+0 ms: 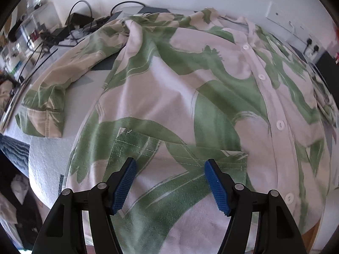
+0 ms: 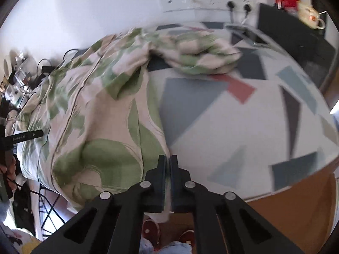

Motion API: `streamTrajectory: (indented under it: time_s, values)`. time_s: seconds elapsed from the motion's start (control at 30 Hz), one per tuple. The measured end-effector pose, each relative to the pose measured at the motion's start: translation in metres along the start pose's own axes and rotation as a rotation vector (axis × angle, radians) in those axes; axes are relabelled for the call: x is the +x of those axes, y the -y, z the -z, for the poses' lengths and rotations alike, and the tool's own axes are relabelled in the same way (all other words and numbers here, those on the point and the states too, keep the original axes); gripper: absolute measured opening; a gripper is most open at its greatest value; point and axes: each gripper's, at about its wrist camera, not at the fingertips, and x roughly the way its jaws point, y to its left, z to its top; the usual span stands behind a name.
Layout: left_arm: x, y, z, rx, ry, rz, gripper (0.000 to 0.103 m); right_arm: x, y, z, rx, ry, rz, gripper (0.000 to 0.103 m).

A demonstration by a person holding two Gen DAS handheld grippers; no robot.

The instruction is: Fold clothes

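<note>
Across the patterned tablecloth (image 2: 243, 127) lies the green-and-cream leaf-print shirt (image 1: 169, 84), buttoned front up, one sleeve (image 1: 48, 97) flung out sideways. I see my left gripper (image 1: 169, 182) standing apart above the chest pocket (image 1: 180, 154), gripping nothing. My right gripper (image 2: 168, 169) is clamped together on the shirt's hem edge at the table's near side.

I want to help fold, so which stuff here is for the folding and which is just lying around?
For the folding:
- shirt, spread on the table
- left gripper, open above the shirt's pocket
- right gripper, shut on the shirt's edge

Just lying around:
- cables
- wall sockets
- patterned tablecloth
- teapot
</note>
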Motion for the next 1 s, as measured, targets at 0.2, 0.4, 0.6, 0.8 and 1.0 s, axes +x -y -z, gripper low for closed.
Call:
streamTrajectory:
  time_s: [0.2,0.4,0.6,0.8,1.0]
  values:
    - [0.003,0.002,-0.007,0.001,-0.018,0.004,0.067,-0.020,0.038,0.014,0.055,-0.048,-0.097,0.001]
    - [-0.005,-0.004,-0.006,-0.083,-0.044,0.158,0.066,-0.002,-0.007,0.057,-0.037,-0.106,-0.183,0.013]
    - [-0.033,0.031,0.001,-0.003,-0.094,0.406,0.066,0.023,-0.006,0.089,0.138,-0.155,-0.250,0.014]
    - [-0.037,0.100,0.019,0.224,-0.160,0.416,0.066,0.020,0.015,0.105,0.308,-0.103,-0.365,0.057]
    - [-0.036,0.124,0.030,0.344,-0.165,0.331,0.064,0.021,0.043,0.128,0.579,-0.028,-0.522,0.071]
